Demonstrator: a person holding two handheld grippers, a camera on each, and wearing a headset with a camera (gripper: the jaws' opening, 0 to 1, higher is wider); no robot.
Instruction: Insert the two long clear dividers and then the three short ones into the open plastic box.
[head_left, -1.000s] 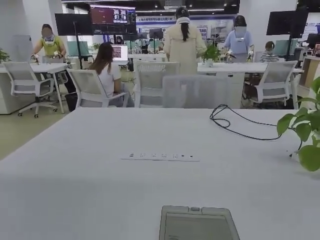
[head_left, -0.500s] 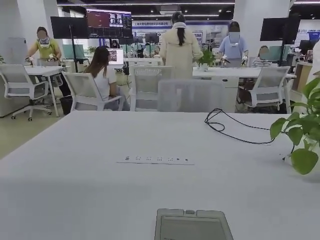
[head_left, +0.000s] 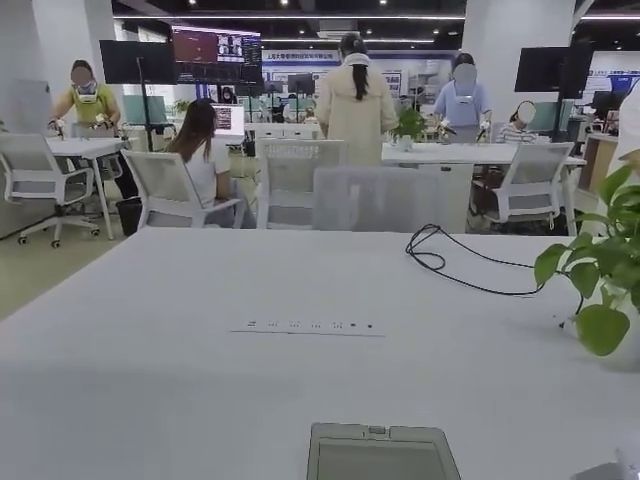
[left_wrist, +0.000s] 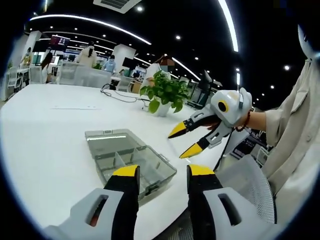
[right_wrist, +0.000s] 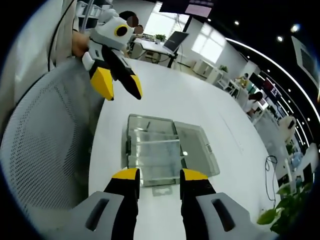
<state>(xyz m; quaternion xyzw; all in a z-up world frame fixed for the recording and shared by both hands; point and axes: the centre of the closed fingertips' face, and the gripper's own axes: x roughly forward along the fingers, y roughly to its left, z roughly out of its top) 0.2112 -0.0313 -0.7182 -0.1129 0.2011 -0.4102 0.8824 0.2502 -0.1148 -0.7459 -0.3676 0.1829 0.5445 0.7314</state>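
Observation:
The clear plastic box lies open on the white table, its lid folded flat beside it. Clear walls show inside the box, splitting it into compartments. In the right gripper view the box lies just beyond my jaws, with the lid to its right. Part of the box shows at the bottom edge of the head view. My left gripper hovers open over the table's near edge, holding nothing. My right gripper is open and holds nothing too. Each shows in the other's view: the right gripper and the left gripper.
A potted plant stands at the table's right edge, with a black cable looping toward it. A flush socket strip sits mid-table. A mesh chair back is near the table edge. People and chairs are beyond the table.
The head camera has drifted a little, shifting the whole scene. Nothing on the table has moved.

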